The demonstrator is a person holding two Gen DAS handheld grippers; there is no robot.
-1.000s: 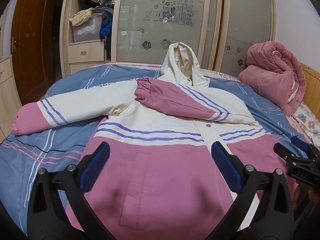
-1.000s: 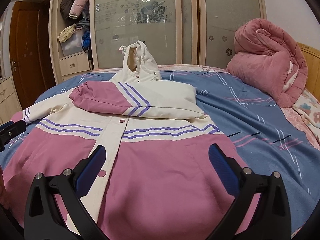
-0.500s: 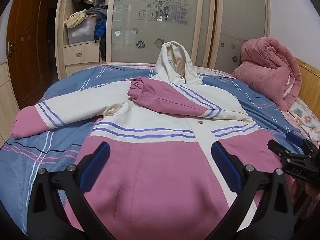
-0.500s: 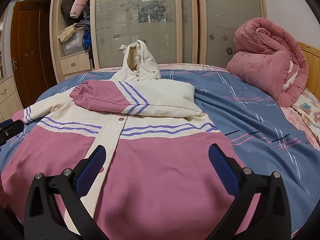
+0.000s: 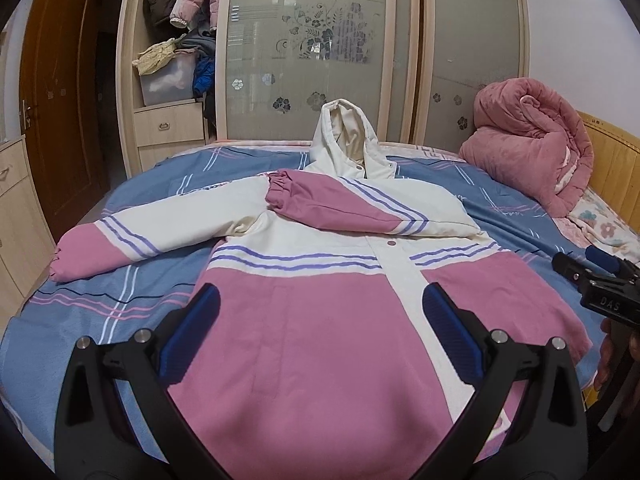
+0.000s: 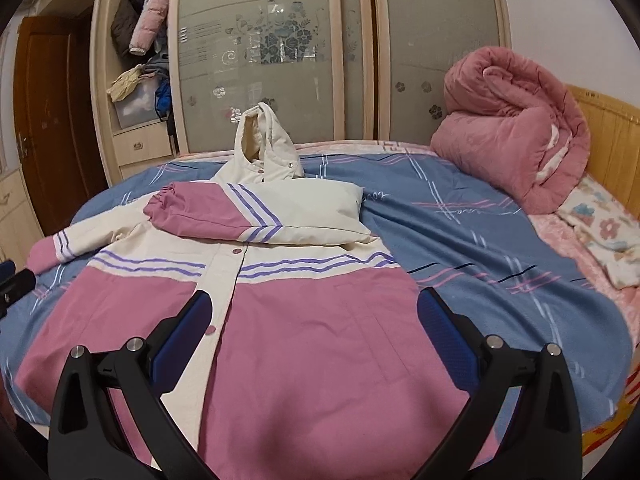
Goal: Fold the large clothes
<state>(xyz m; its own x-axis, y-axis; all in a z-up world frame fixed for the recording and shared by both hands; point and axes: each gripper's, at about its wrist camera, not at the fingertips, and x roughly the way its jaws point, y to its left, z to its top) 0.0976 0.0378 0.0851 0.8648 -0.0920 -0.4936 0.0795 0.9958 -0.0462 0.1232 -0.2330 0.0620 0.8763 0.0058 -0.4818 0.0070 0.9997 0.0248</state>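
Note:
A pink and cream hooded jacket (image 5: 320, 320) (image 6: 280, 340) lies face up on the bed (image 5: 80, 320), hood (image 5: 344, 140) toward the wardrobe. Its right sleeve (image 6: 256, 216) is folded across the chest. The left sleeve (image 5: 140, 232) lies stretched out on the blue sheet. My left gripper (image 5: 318, 328) hovers open over the jacket's lower front, holding nothing. My right gripper (image 6: 314, 328) hangs open above the hem area, also free of cloth. The right gripper's tip (image 5: 600, 276) shows at the right edge of the left wrist view.
A rolled pink quilt (image 6: 516, 136) sits at the right by the wooden headboard (image 6: 608, 136). A wardrobe with frosted sliding doors (image 5: 320, 48) and open shelves of clothes (image 5: 176, 56) stands behind the bed. A brown door (image 5: 56, 100) is at the left.
Both grippers have pulled back and risen a little, so the jacket sits lower and farther in view. The jacket has not moved and both grippers stay open.

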